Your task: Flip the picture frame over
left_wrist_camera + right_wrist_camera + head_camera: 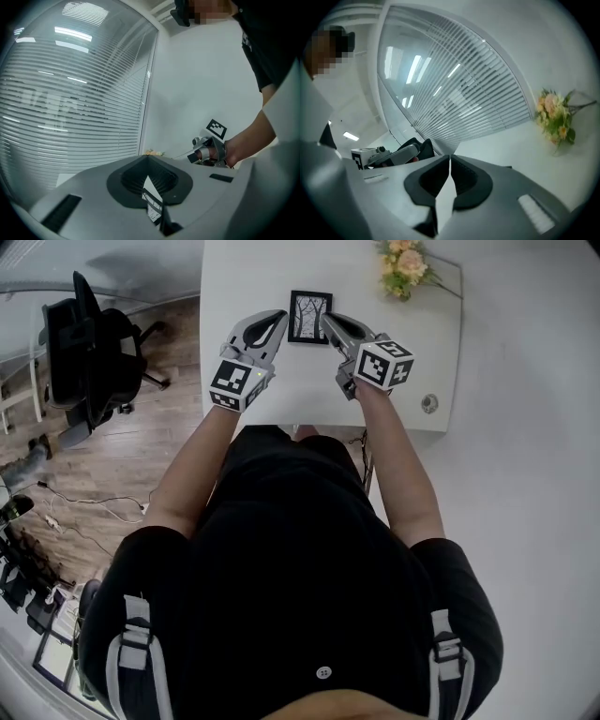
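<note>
Over white table (253,277) — left gripper (279,319) grasping picture frame (309,317), right gripper (329,321) clenched beside it.

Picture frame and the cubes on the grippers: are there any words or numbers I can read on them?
None: no word or number can be read in any view.
picture frame: only a black-and-white, tree-like drawing, no text.
left cube and right cube: black-and-white square patterns, not letters.
</note>
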Available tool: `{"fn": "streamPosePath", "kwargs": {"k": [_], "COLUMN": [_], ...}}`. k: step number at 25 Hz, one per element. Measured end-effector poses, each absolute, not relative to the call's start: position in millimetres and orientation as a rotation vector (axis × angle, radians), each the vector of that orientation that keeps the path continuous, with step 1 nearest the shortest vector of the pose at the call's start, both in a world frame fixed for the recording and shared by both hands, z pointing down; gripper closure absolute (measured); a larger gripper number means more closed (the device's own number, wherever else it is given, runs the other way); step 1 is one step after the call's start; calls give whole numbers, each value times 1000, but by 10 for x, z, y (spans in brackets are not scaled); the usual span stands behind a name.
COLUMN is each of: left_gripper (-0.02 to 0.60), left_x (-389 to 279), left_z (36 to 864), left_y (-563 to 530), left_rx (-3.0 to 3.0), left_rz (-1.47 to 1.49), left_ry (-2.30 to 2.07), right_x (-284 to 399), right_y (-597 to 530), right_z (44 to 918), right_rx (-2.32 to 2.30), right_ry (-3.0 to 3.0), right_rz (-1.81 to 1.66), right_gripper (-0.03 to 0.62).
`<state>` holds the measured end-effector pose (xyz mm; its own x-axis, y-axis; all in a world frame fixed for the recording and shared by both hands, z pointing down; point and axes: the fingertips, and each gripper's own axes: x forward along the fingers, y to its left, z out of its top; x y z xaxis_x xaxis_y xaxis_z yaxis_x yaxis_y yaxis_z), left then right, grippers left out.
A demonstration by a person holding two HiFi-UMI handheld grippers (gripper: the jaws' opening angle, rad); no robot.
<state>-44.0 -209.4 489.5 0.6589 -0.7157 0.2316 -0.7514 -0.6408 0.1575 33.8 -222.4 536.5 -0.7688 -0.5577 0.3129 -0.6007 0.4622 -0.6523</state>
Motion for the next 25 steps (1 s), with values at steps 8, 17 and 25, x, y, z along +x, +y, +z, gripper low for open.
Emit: {"fn": "streamPosePath", "kwargs": {"k": [8,17,25], "left_gripper": [575,575,575], "left_x": [-383,-369,-364], "left_z": [4451,3957,3616], "left_y": [-1880,-1680,-1597], "left_rx": [2687,2759,2799], "left_rz": [172,109,109], "left_ry": [-1148,-1127,-1130], "right_x": [277,300,336], "right_y": [-2057,-1750,-1608], "right_z": [4513,3885,3542], "right_rx": [1046,1048,1078], "right_ry": [-2749,-2803,-2849], "right_rz": [626,233,187], "right_gripper": [585,585,585]}}
